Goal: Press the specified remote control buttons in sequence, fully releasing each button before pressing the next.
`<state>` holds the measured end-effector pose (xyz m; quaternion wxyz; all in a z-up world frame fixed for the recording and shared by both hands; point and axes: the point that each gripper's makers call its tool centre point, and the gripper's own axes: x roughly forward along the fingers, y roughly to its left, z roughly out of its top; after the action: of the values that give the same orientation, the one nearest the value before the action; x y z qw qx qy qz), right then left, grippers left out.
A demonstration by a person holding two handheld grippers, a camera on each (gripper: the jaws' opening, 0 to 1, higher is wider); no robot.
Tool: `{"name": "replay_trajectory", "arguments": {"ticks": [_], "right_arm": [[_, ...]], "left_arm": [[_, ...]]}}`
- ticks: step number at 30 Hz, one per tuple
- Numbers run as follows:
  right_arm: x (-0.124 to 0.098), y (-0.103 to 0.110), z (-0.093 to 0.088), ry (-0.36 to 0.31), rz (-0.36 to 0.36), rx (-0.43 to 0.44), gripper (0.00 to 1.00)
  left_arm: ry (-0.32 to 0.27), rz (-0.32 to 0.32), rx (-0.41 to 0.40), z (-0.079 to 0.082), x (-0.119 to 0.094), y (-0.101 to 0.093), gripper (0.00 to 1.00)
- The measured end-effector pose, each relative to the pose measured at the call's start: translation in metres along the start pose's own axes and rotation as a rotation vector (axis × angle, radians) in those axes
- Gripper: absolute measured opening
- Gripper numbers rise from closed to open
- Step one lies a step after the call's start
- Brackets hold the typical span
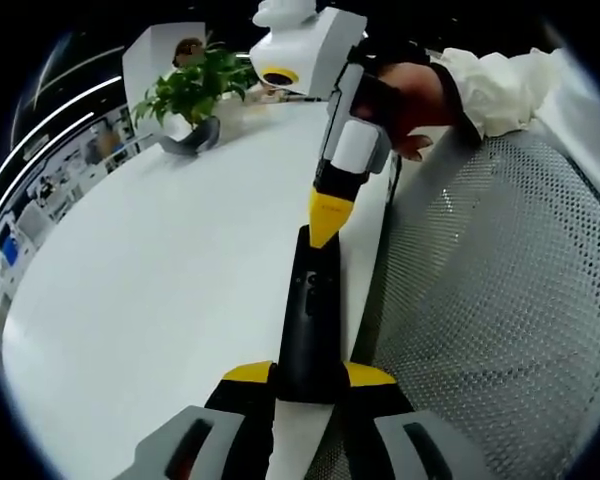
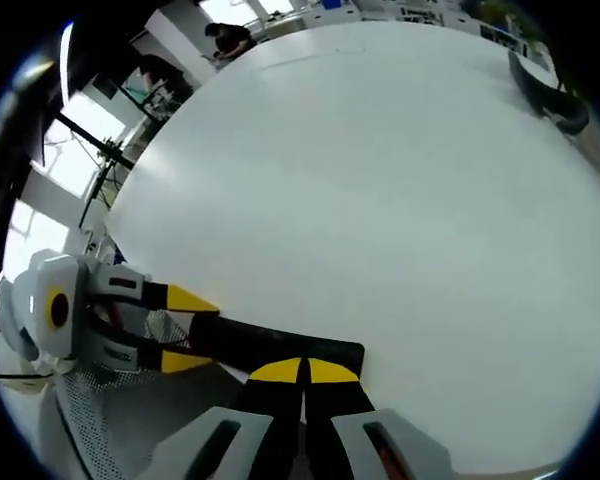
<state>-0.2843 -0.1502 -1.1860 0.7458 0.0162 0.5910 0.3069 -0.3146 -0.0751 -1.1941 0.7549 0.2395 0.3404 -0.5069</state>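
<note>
Gripping the near end of the black remote control (image 1: 310, 320) between its 2 yellow-tipped jaws, my left gripper (image 1: 310, 378) is rising from the bottom of the left gripper view. Its jaws are standing on either side of the remote and touching it. That remote is lying along the edge of the white table (image 1: 160, 290), right where the tabletop is meeting a grey perforated surface (image 1: 500, 300). My right gripper (image 1: 326, 222) is coming down onto the remote's far end, its yellow tips drawn together into 1 point and touching the top face. My hand (image 1: 405, 100), in a dark glove with a white sleeve behind it, is holding that gripper.

In the right gripper view, my right gripper (image 2: 304, 372) is showing its 2 yellow tips pressed together with no gap, sitting on the remote's end near the table's edge. My left gripper (image 2: 185, 330) is entering from the left, its jaws clamping the other end of the remote.

A potted green plant (image 1: 193, 88) is standing at the far side of the table, beside a dark curved object (image 1: 192, 140).
</note>
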Motion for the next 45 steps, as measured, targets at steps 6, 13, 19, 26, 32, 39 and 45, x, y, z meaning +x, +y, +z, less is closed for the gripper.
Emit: {"name": "replay_trajectory", "arguments": {"ticks": [6,13,19,26,32,39,45], "right_arm": [[0.0,0.0,0.0,0.005,-0.006,-0.001,0.0],[0.0,0.0,0.0,0.012,0.005,0.004,0.0],[-0.001,0.001,0.001,0.018,-0.012,-0.004,0.0],[0.0,0.0,0.005,-0.009,-0.019,-0.019,0.0],[0.0,0.008,0.011,-0.05,-0.011,-0.07,0.0],[0.004,0.01,0.009,-0.038,-0.021,-0.111,0.0],[-0.001,0.004,0.013,-0.065,-0.033,-0.081,0.0]], "left_arm": [[-0.005,-0.004,-0.006,0.0,0.0,0.0,0.24],[-0.01,-0.006,-0.017,0.001,0.001,0.0,0.25],[-0.013,-0.007,-0.017,0.002,0.001,0.0,0.24],[-0.013,-0.009,-0.007,0.002,0.001,-0.002,0.24],[-0.01,-0.011,0.03,0.004,0.002,-0.005,0.24],[-0.008,-0.01,0.028,0.003,0.002,-0.005,0.24],[-0.002,-0.007,0.014,0.003,0.003,-0.004,0.24]]}}
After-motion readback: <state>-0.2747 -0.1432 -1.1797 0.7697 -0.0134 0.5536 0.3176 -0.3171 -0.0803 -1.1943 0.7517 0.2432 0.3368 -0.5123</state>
